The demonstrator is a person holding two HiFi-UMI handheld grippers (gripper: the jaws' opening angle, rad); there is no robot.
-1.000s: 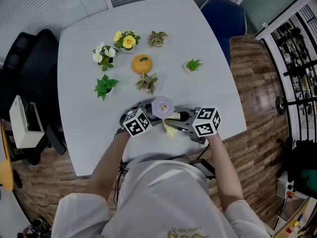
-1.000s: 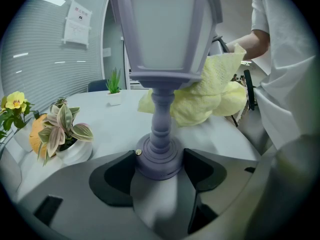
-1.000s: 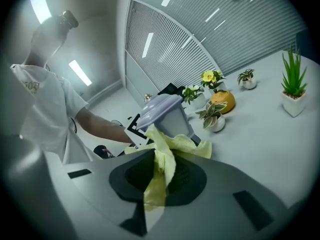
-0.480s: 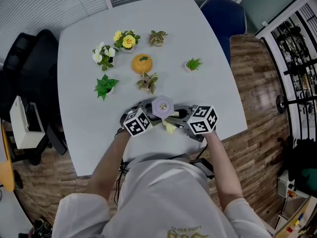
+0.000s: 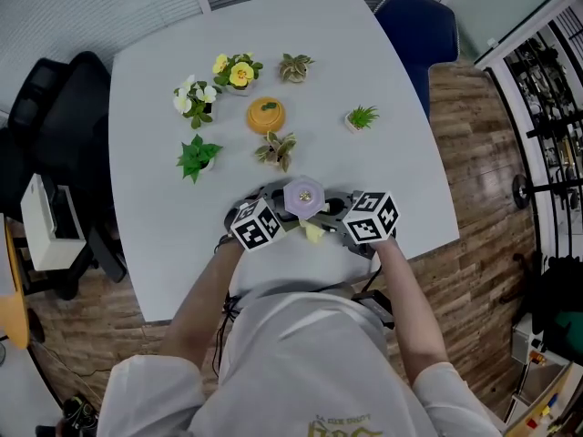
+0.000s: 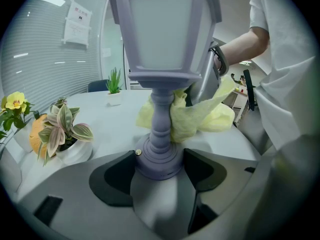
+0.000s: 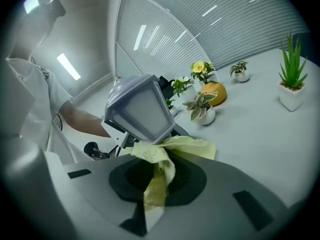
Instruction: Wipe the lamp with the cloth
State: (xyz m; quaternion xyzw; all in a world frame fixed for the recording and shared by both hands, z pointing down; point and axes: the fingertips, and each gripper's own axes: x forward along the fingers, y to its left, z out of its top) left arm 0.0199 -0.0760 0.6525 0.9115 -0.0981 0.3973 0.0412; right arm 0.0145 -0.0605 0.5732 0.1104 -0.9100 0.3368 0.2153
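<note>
A lavender lantern-shaped lamp (image 5: 302,197) (image 6: 161,59) (image 7: 140,108) stands near the front edge of the white table (image 5: 164,153). My left gripper (image 5: 278,209) (image 6: 160,170) is shut on the lamp's round base. My right gripper (image 5: 324,224) (image 7: 159,176) is shut on a yellow cloth (image 5: 312,232) (image 7: 159,160) (image 6: 200,115). The cloth presses against the lamp's stem just under the shade. The stem is partly hidden by the cloth.
Several small potted plants (image 5: 273,150) (image 5: 195,157) (image 5: 363,116) and an orange round pot (image 5: 265,115) stand behind the lamp. A blue chair (image 5: 414,25) is at the far right, black chairs (image 5: 46,135) at the left. The table edge lies close to the person's body.
The right gripper with the cloth has shifted a little left, closer against the lamp. The left gripper and lamp have barely moved.
</note>
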